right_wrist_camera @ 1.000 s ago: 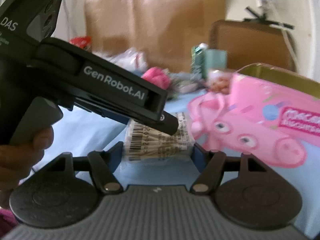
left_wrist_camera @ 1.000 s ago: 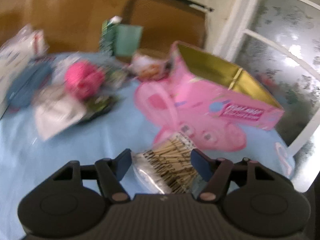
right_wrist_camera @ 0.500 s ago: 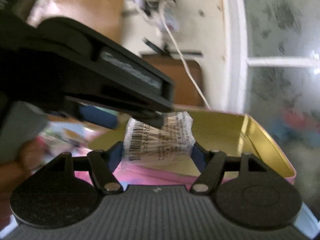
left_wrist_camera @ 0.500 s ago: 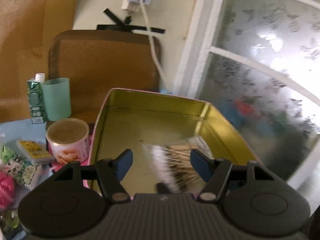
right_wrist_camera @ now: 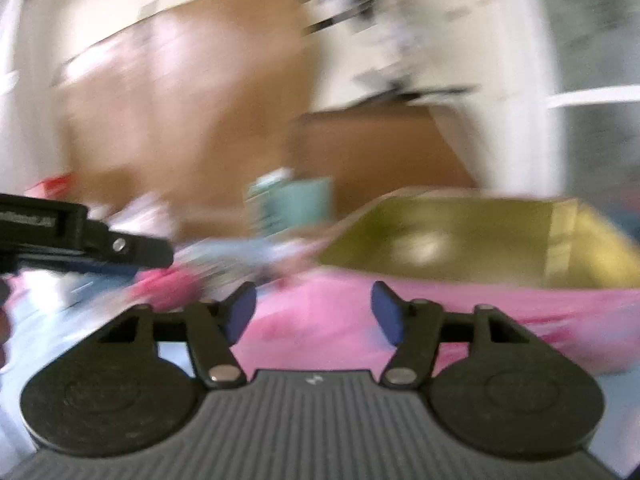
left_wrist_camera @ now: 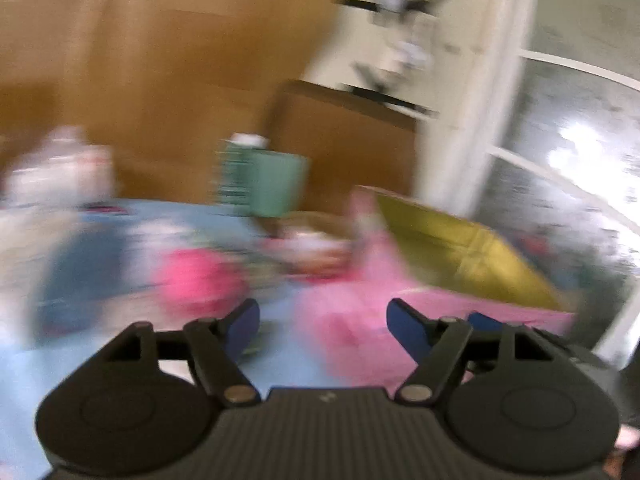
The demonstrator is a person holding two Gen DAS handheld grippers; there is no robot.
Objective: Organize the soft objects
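Both frames blurred: left gripper (left_wrist_camera: 322, 320) jaws opening, right gripper (right_wrist_camera: 313, 312) jaws closing, both empty, near open pink gold-lined tin box (right_wrist_camera: 460, 236).

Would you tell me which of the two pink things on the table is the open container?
The pink tin on the right, showing its gold inside; the pink fluffy ball further left is a closed lump.

The blue-covered table (left_wrist_camera: 120, 364) was crowded along its far edge by a teal cup (left_wrist_camera: 276, 184) and a pink ball (left_wrist_camera: 196, 280); the right side was blocked by the open pink tin (right_wrist_camera: 480, 296). Bare cloth was left near the front edge.
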